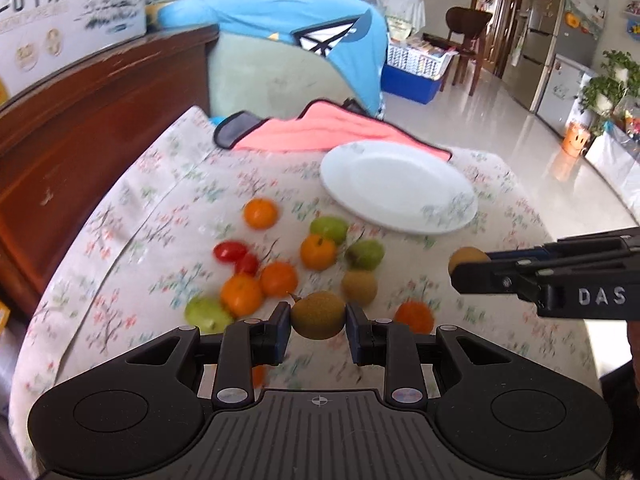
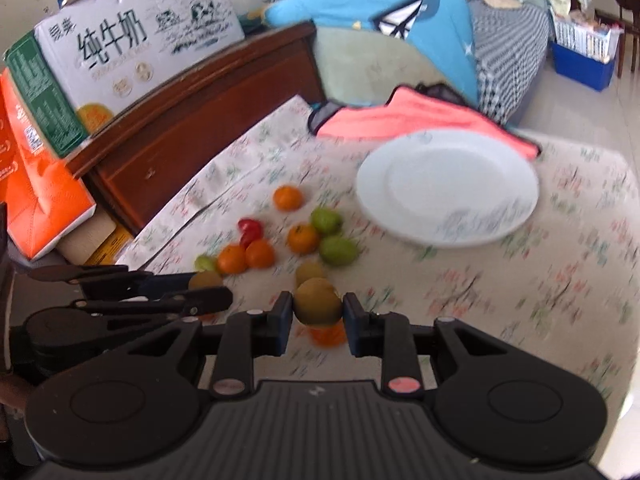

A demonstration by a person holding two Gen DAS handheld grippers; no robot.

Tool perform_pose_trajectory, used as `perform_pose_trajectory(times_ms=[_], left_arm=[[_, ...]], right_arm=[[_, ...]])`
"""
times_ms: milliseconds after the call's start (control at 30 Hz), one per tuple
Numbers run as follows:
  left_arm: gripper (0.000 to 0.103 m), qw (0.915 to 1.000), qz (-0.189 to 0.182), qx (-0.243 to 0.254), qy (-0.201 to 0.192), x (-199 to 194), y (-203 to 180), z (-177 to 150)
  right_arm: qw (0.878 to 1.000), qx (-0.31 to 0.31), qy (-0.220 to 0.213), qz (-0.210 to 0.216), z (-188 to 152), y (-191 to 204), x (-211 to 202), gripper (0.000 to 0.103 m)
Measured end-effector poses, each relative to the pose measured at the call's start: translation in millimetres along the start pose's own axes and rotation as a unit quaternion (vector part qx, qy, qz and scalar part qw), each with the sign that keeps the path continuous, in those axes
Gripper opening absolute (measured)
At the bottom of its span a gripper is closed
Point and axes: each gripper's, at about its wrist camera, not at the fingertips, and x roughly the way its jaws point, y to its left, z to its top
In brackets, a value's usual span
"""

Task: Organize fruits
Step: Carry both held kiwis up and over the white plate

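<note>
Left wrist: left gripper (image 1: 318,322) jaws clamp kiwi (image 1: 318,315); right gripper (image 2: 318,312) likewise, 2nd kiwi (image 2: 318,301).

"DAS" on the right tongs (image 1: 472,268) — "纯牛奶", seemingly, on the white carton (image 2: 136,36).

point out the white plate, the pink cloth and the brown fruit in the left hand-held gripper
white plate (image 1: 394,184): left wrist view, bare centre of the plate
pink cloth (image 1: 320,130): left wrist view, middle of the folded cloth
brown fruit (image 1: 318,315): left wrist view, front face, between the pads
</note>
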Motion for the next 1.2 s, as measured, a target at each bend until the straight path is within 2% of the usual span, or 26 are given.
perform_pose_trajectory(times_ms=[200, 467, 733, 1200], left_arm=[[0.027, 0.9995, -0.032, 0.006, -0.003, 22, -12, 26], [0.027, 0.9974, -0.072, 0.011, 0.001, 56, -30, 55], [0.027, 0.9969, -0.073, 0.028, 0.011, 88, -44, 72], [0.028, 0.9972, -0.067, 0.005, 0.033, 124, -46, 85]], right_arm=[[1.0, 0.015, -0.002, -0.012, 25, -24, 8, 0.027], [0.998, 0.054, 0.006, -0.029, 41, -55, 27, 0.027], [0.996, 0.069, 0.01, -0.056, 49, -76, 43, 0.027], [0.991, 0.104, 0.021, -0.078, 53, -101, 64, 0.029]])
